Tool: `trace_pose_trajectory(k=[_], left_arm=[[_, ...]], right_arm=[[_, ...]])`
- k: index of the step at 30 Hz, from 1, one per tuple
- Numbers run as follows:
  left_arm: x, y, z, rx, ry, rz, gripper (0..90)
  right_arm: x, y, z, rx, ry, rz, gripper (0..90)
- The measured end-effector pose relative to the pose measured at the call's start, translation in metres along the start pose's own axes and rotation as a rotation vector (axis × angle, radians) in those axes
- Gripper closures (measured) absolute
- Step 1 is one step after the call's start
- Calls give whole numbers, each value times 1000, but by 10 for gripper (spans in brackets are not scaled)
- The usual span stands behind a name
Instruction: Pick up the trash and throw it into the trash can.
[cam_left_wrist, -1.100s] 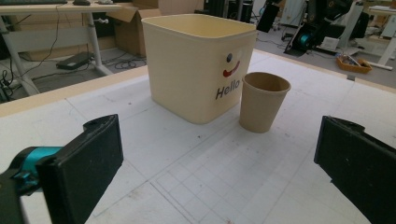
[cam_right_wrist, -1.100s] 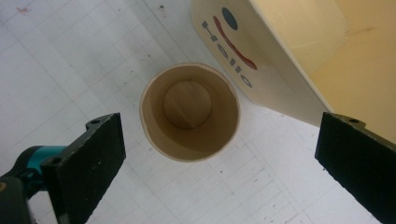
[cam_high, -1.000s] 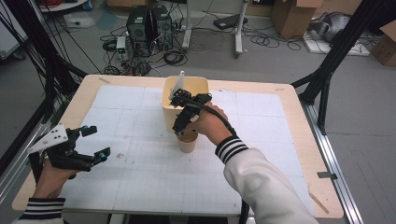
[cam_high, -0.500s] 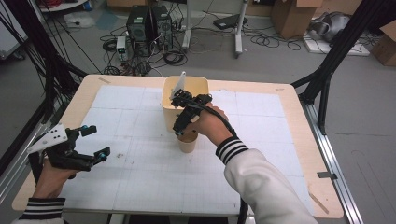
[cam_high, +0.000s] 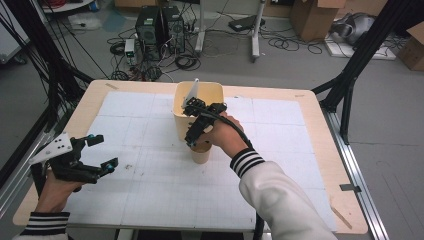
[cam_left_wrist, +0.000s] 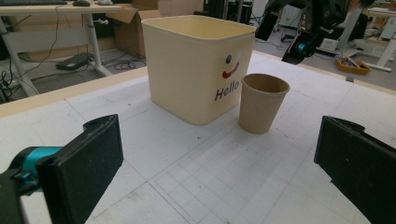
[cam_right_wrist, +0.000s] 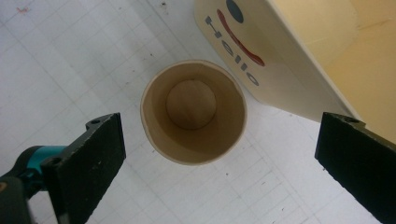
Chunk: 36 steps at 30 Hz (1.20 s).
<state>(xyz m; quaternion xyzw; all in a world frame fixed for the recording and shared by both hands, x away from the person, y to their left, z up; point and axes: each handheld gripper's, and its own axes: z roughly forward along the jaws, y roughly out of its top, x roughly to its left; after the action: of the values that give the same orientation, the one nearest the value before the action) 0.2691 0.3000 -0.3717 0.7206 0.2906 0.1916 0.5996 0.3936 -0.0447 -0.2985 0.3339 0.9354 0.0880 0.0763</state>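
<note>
Right claw (cam_high: 192, 131) poised straight above the cup (cam_high: 200, 152), jaws spread wide and empty, pointing down. Cup (cam_right_wrist: 194, 111) directly below in the right gripper view, mouth up, bare bottom visible, nothing inside; rim centred between the two black jaws, neither jaw touching it. Long axis of cup vertical, in line with the claw's approach, so that a straight descent would likely bring the jaws to either side of the rim. Bin (cam_high: 197, 107) just behind the cup, its "Hello" wall (cam_right_wrist: 243, 51) facing the cup; seen from the left gripper view, cup (cam_left_wrist: 261, 102) and bin (cam_left_wrist: 198, 65) close beside each other, contact not determinable. Risk judged: far jaw may meet the bin wall on the way down.

Left claw (cam_high: 97, 152) low over the near-left part of the counter (cam_high: 300, 150), jaws also wide apart and empty, well apart from the cup. Right claw clearly the nearer of the two.

Count: one cup, one bin, two claws. A pale flat piece (cam_high: 191, 93) standing up out of the bin, nature unclear.
</note>
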Motion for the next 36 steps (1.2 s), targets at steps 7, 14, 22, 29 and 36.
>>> trace_pose_trajectory(k=[7, 14, 22, 29, 36], left_arm=[[0, 0, 0, -1, -1, -1, 18], [0, 0, 0, -3, -2, 1, 18], [0, 0, 0, -2, -3, 1, 17], [-1, 0, 0, 0, -4, 0, 18], [0, -1, 1, 4, -2, 0, 17]], right_arm=[[0, -4, 7, -7, 4, 11, 5], [1, -9, 9, -11, 8, 15, 5], [3, -8, 9, -8, 12, 13, 5], [2, -10, 8, -17, 21, 2, 5], [3, -12, 9, -19, 28, -2, 5]])
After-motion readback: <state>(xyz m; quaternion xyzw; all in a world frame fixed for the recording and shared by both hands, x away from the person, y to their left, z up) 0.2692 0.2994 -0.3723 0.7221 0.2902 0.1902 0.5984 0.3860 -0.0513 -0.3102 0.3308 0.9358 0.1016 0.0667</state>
